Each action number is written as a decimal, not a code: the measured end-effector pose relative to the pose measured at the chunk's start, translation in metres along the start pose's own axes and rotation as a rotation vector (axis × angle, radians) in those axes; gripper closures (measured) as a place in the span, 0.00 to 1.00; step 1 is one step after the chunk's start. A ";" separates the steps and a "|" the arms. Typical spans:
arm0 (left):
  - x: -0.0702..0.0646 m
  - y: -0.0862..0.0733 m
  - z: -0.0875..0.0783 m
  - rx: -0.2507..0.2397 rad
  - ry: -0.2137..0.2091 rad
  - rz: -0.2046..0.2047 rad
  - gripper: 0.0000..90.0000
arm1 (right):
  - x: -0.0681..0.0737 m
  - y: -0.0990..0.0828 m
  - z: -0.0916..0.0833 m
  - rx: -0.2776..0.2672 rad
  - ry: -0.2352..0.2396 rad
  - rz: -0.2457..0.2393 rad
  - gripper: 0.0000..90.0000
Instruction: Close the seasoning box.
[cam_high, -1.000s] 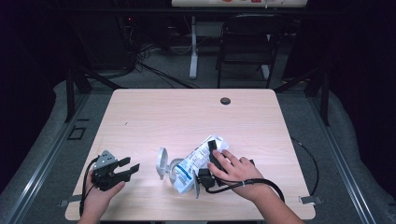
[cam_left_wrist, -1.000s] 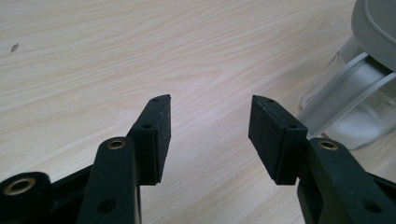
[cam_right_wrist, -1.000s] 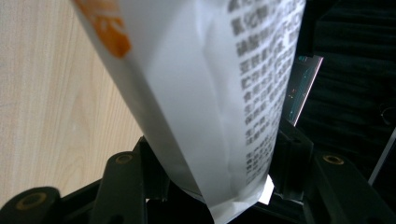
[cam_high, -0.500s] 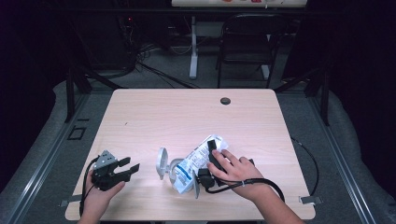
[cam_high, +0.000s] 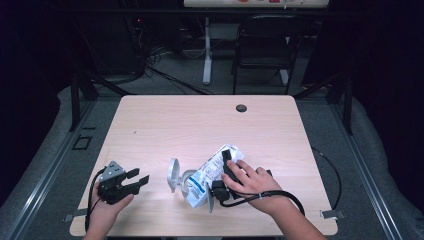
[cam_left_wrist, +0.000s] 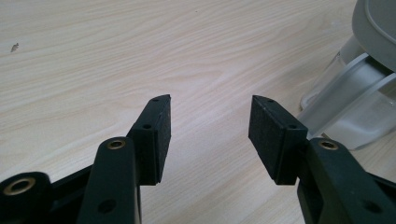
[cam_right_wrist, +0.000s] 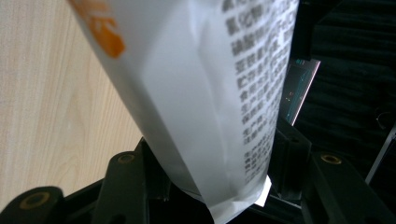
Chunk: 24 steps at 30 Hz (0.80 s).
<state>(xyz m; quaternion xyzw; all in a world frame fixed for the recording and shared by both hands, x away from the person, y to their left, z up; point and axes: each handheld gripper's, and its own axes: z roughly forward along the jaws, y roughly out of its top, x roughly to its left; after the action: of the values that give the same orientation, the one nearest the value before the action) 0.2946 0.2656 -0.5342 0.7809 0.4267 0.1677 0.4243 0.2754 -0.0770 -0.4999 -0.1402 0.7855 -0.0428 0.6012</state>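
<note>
The right tool (cam_high: 226, 167) has its jaws closed on a white printed pouch (cam_high: 210, 175), tipped toward the clear open-lidded container (cam_high: 181, 181) ahead; better to keep it steady over that mouth; the left tool (cam_high: 134, 180) waits open and empty on the counter (cam_high: 165, 125).

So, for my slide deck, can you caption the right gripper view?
Right claw closed on a white printed bag, held above the wooden table.

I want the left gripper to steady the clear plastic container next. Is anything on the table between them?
Nothing visible: only bare wooden table lies between the open left gripper and the clear plastic container with its grey flip lid.
</note>
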 end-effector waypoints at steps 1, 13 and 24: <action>0.000 0.000 0.000 -0.006 0.003 -0.002 0.55 | 0.000 0.000 0.000 0.000 0.000 0.001 0.56; 0.000 0.000 0.000 -0.004 -0.001 0.000 0.55 | -0.001 0.000 -0.001 0.005 0.000 -0.009 0.56; 0.000 0.000 0.000 -0.004 0.000 0.001 0.55 | -0.001 0.000 -0.001 0.003 0.001 -0.012 0.57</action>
<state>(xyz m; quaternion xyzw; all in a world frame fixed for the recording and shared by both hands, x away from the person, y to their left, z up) 0.2949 0.2658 -0.5341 0.7802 0.4260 0.1685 0.4259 0.2750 -0.0764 -0.4986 -0.1439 0.7850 -0.0474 0.6007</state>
